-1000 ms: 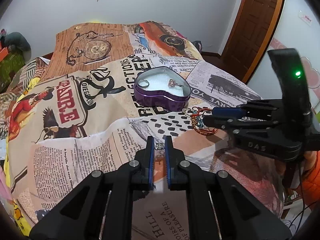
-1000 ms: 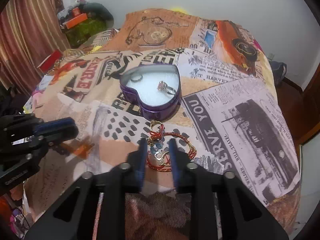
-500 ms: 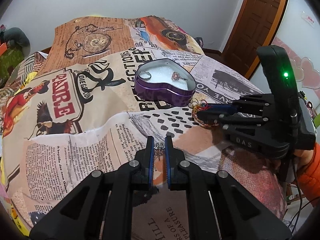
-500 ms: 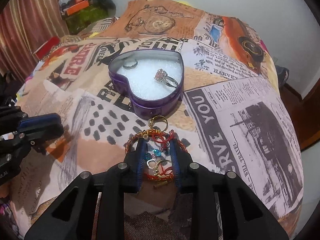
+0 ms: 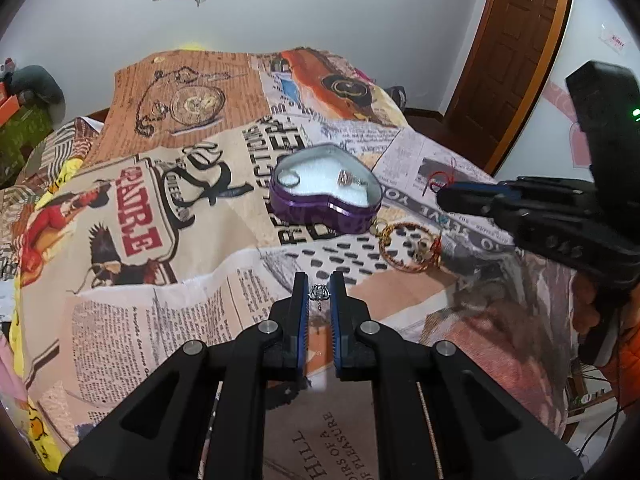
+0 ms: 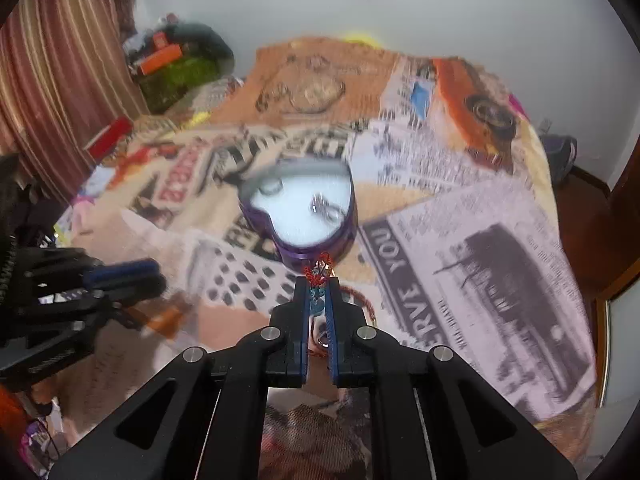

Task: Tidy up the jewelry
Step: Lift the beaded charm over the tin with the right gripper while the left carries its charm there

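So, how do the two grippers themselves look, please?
Both are black plastic. The left gripper has blue ribbed pads and silver pivot screws; the right gripper looks the same. From the left wrist view, the right one also carries a green light, and an orange sleeve shows behind it.

Purple heart-shaped tin [image 5: 325,203], lid off, white foam inside; plain band ring [image 5: 290,179] in the left lobe, stone-set ring [image 5: 347,178] in the right. Red-and-gold beaded bangle set [image 5: 408,245] lies on the cloth just beside the tin's tip. Small silver charm [image 5: 319,293] is in front of the tin, well apart.
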`<state>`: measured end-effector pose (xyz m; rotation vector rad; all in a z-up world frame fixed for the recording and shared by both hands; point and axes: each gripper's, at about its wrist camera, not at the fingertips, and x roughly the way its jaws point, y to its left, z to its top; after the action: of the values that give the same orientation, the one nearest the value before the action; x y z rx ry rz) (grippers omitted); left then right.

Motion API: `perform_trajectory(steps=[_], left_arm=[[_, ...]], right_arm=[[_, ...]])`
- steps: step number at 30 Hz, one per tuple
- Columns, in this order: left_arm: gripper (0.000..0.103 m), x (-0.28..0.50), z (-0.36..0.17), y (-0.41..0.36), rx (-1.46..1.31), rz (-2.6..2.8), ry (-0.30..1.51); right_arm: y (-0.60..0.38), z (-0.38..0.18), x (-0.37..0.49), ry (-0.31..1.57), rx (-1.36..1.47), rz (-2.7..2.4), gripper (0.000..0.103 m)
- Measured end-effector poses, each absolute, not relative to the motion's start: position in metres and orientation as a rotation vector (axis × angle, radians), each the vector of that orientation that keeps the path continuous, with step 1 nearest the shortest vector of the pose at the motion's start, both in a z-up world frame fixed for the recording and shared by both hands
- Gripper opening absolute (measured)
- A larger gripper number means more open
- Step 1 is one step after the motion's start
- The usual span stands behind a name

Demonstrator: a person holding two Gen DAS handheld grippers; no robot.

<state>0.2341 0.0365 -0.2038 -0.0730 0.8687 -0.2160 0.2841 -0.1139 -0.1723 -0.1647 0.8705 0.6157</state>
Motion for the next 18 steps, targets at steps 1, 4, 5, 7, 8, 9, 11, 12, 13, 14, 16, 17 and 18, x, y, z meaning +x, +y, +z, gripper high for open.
perform_trajectory(steps=[1, 4, 5, 7, 8, 9, 11, 12, 13, 14, 16, 17, 18], left_arm=[[0.009, 0.234, -0.200, 0.036, -0.073, -0.216, 0.863], [0.009, 0.236, -0.189, 0.036, -0.065, -0.213, 0.839], [0.009, 0.236, -0.185, 0.035, -0.064, -0.213, 0.831], [0.009, 0.239, -0.179, 0.036, -0.063, -0.212, 0.818], [0.009, 0.241, -0.176, 0.036, -0.063, -0.211, 0.813], [0.009, 0.243, -0.174, 0.035, -0.062, -0.211, 0.809], [0.009, 0.248, -0.168, 0.035, -0.058, -0.208, 0.795], [0.009, 0.249, -0.166, 0.035, -0.057, -0.208, 0.791], [0.009, 0.251, -0.164, 0.034, -0.056, -0.207, 0.786], [0.009, 0.254, -0.162, 0.034, -0.055, -0.206, 0.781], [0.009, 0.259, -0.158, 0.034, -0.053, -0.204, 0.771], [0.009, 0.262, -0.157, 0.034, -0.052, -0.203, 0.767], [0.009, 0.266, -0.155, 0.034, -0.052, -0.203, 0.763]], right_arm=[[-0.115, -0.165, 0.282, 0.857, -0.156, 0.623, 0.007], [-0.118, -0.148, 0.280, 0.818, -0.143, 0.627, 0.007], [-0.118, -0.143, 0.279, 0.806, -0.136, 0.629, 0.007], [-0.119, -0.137, 0.280, 0.788, -0.125, 0.632, 0.007], [-0.119, -0.134, 0.280, 0.777, -0.119, 0.632, 0.007], [-0.119, -0.132, 0.280, 0.771, -0.114, 0.633, 0.007], [-0.119, -0.130, 0.282, 0.762, -0.104, 0.633, 0.007], [-0.119, -0.128, 0.283, 0.755, -0.097, 0.634, 0.007], [-0.119, -0.127, 0.283, 0.751, -0.093, 0.636, 0.007], [-0.118, -0.124, 0.285, 0.743, -0.088, 0.636, 0.007], [-0.118, -0.120, 0.288, 0.729, -0.083, 0.640, 0.007], [-0.118, -0.117, 0.288, 0.722, -0.081, 0.641, 0.007], [-0.117, -0.115, 0.290, 0.714, -0.080, 0.641, 0.007]])
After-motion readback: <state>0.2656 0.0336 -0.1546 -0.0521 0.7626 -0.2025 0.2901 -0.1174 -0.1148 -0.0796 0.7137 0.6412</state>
